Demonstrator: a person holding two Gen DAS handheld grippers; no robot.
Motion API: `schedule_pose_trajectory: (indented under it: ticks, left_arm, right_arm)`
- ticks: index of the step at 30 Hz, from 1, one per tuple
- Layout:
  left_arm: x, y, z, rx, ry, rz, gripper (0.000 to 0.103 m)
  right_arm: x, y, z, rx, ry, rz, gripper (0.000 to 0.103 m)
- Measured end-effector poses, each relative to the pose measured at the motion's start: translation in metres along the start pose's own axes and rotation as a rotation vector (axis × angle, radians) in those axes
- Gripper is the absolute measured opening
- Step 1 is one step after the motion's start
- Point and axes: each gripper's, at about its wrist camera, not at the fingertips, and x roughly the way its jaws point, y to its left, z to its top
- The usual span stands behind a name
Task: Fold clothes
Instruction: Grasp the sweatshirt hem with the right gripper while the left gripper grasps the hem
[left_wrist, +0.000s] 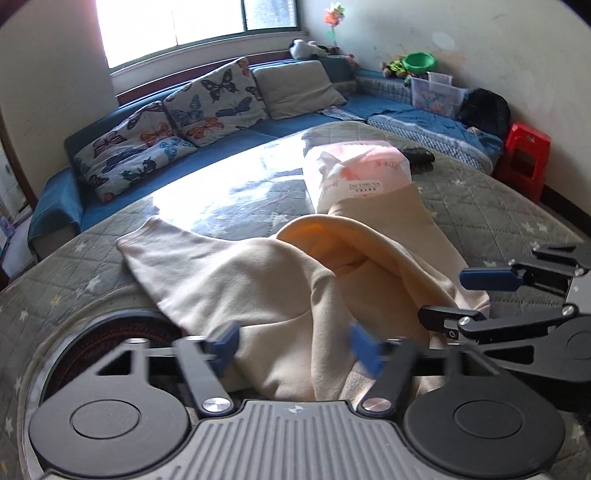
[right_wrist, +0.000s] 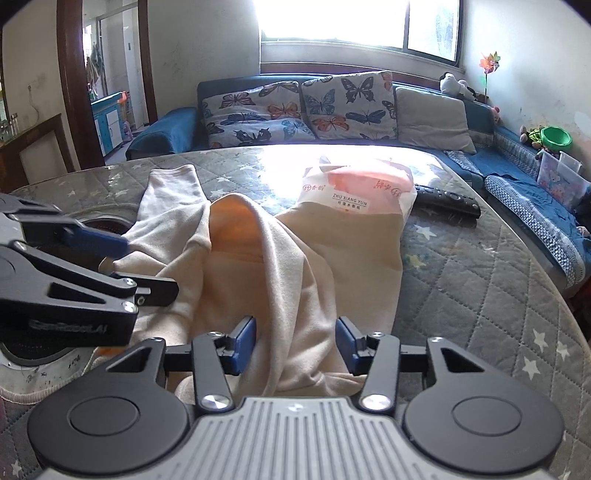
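Left gripper (left_wrist: 295, 349): jaws spread wide, blue pads on either side of a raised fold of the cream garment (left_wrist: 266, 280), with no pad seen pressing the cloth. Right gripper (right_wrist: 295, 341): jaws likewise apart, straddling a hanging ridge of the same garment (right_wrist: 258, 266); its fingers gape where they show at the right edge of the left wrist view (left_wrist: 480, 295). The two tools sit close together at the near edge of the garment, the left one entering the right wrist view from the left (right_wrist: 125, 262).

Garment: crumpled, lying on a grey quilted cover with star print (right_wrist: 480, 280); one tube-like end (right_wrist: 173, 192) stretches away to the left, a second runs towards a white and pink plastic bag (right_wrist: 354, 188) and touches or slips under it. The middle stands up in a hump showing a peach-coloured inside.

Beside the bag, to the right: a black remote control (right_wrist: 447, 201). At the near left, partly under the cloth: a round dark recess with a pale rim (left_wrist: 122, 339).

Background: blue sofa (right_wrist: 173, 129), butterfly cushions (right_wrist: 303, 107), bright window (right_wrist: 332, 18), red stool (left_wrist: 524, 162).
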Motion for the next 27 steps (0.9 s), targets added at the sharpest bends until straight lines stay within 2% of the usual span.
schedule_pose_trajectory:
  ticks: [1, 2, 3, 4, 5, 6, 9, 11, 13, 16, 18, 19, 20, 21, 25, 26, 27]
  left_arm:
    - [0.002, 0.001, -0.001, -0.004, 0.008, -0.01, 0.031]
    - [0.003, 0.003, -0.002, -0.008, 0.01, -0.019, 0.017]
    - [0.004, 0.005, -0.003, -0.013, 0.012, -0.027, 0.009]
    - [0.003, 0.007, -0.005, -0.018, 0.012, -0.029, 0.007]
    - [0.003, 0.01, -0.007, -0.023, 0.012, -0.029, 0.002]
    - [0.0, 0.013, -0.009, -0.03, 0.009, -0.03, 0.001]
    - [-0.009, 0.024, -0.015, -0.053, -0.003, -0.032, 0.0]
    - [-0.013, 0.032, -0.019, -0.069, -0.002, -0.022, 0.0]
    - [-0.017, 0.038, -0.017, -0.108, -0.005, -0.055, 0.0]
    - [-0.022, 0.042, -0.013, -0.155, -0.01, -0.103, 0.007]
    - [-0.022, 0.038, -0.008, -0.165, -0.013, -0.123, 0.031]
    - [-0.022, 0.033, -0.005, -0.154, -0.016, -0.125, 0.04]
    - [-0.02, 0.027, -0.001, -0.145, -0.019, -0.115, 0.058]
    - [-0.018, 0.023, 0.002, -0.136, -0.02, -0.112, 0.062]
    - [0.0, 0.009, 0.009, -0.101, 0.013, -0.132, 0.062]
    - [0.005, 0.007, 0.008, -0.088, 0.025, -0.126, 0.058]
    - [0.01, 0.005, 0.008, -0.076, 0.037, -0.12, 0.044]
  right_arm:
    - [0.0, 0.0, 0.0, 0.001, 0.001, 0.002, 0.044]
    - [0.001, 0.0, 0.0, 0.002, 0.001, 0.003, 0.041]
    - [0.001, 0.0, 0.0, 0.002, 0.002, 0.005, 0.037]
    - [0.002, -0.001, 0.0, 0.003, 0.002, 0.007, 0.034]
    - [0.002, -0.001, 0.001, 0.004, 0.003, 0.009, 0.027]
    - [0.003, -0.001, 0.001, 0.005, 0.003, 0.01, 0.019]
    - [0.004, -0.001, 0.001, 0.007, 0.005, 0.016, 0.01]
    - [-0.001, -0.002, 0.0, 0.012, -0.006, 0.018, 0.01]
    - [-0.005, -0.002, 0.0, 0.012, -0.015, 0.016, 0.009]
    - [-0.011, 0.0, 0.001, 0.013, -0.024, 0.022, 0.009]
    - [-0.014, 0.001, 0.001, 0.009, -0.026, 0.024, 0.009]
    - [-0.015, 0.002, 0.001, 0.007, -0.026, 0.025, 0.009]
    - [-0.017, 0.002, 0.001, 0.007, -0.029, 0.025, 0.009]
    - [-0.018, 0.002, 0.001, 0.006, -0.029, 0.026, 0.009]
    - [-0.021, 0.001, 0.0, 0.005, -0.028, 0.031, 0.009]
    - [-0.021, 0.001, 0.0, 0.006, -0.026, 0.033, 0.009]
    - [-0.022, -0.001, 0.0, 0.009, -0.025, 0.036, 0.009]
